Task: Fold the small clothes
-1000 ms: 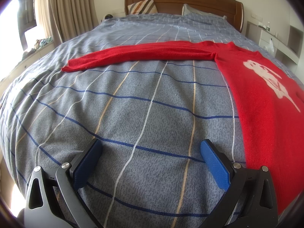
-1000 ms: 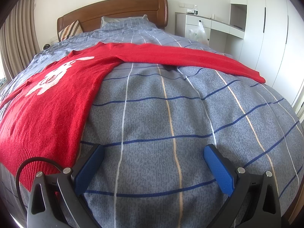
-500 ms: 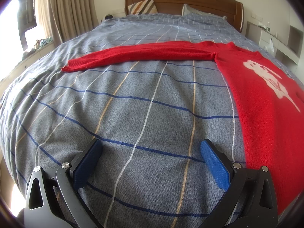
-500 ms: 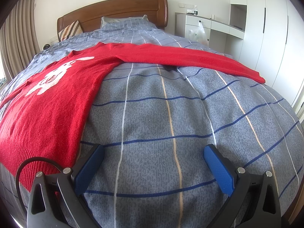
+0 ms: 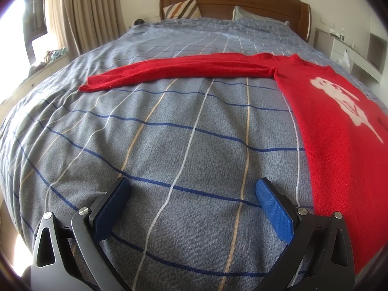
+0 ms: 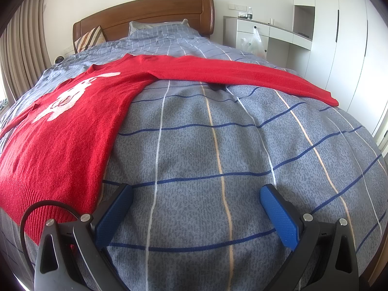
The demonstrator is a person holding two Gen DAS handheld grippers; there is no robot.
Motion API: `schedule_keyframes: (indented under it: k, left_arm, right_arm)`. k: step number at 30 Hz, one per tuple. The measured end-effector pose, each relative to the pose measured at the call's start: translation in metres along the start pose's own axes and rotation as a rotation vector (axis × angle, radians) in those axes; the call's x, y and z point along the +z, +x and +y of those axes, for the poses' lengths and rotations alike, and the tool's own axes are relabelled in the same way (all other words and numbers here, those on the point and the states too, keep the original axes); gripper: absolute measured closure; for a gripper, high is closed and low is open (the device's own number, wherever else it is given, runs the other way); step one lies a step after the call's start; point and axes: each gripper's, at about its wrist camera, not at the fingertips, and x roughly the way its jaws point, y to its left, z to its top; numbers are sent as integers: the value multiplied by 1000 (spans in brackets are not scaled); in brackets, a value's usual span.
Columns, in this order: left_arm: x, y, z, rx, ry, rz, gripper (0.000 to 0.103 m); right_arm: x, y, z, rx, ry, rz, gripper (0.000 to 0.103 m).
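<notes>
A red sweater [image 5: 334, 131] with a white figure lies flat on the bed [image 5: 169, 133], sleeves spread. My left claw [image 5: 191, 206] hovers released over bare cover, the sweater to its right; my right claw [image 6: 196, 208] hovers released, the hem just left. No writing is legible. Only the right view shows the white wardrobe [image 6: 339, 36]; only the left, curtains [image 5: 89, 12].

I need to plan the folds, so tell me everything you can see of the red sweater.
The red sweater is a fuzzy knit with a white animal figure on the chest and a ribbed hem. It lies flat, front up and unfolded, on the checked grey bedspread, hem nearest the cameras. Both long sleeves stretch straight out sideways. Neither the left gripper nor the right gripper touches it; both are open.
</notes>
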Motion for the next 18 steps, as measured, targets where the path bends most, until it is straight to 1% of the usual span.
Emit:
schedule_keyframes:
  k: [9,11,12,13,14,16,18]
  left_arm:
    - [0,-1,1,-5,-5,-1,0]
    - [1,-5,4,-20,-23,-3,0]
    - [1,-8,6,-27,-28,-5,0]
    - [2,-9,7,-34,-28,-7,0]
    - [2,-11,9,-40,-27,-9,0]
    - [2,-11,10,-43,-23,-12,0]
    - [3,-8,9,-39,-21,-13,0]
  right_arm:
    - [0,0,0,0,0,0,0]
    - [3,-1,-1,12,0,23,0]
    - [6,-5,-4,38,10,39,0]
    - [10,-11,-10,85,43,44,1]
    - [15,-22,-21,151,100,22,1]
    - [27,-43,-54,269,267,-58,1]
    - [47,-50,-94,373,440,-99,1]
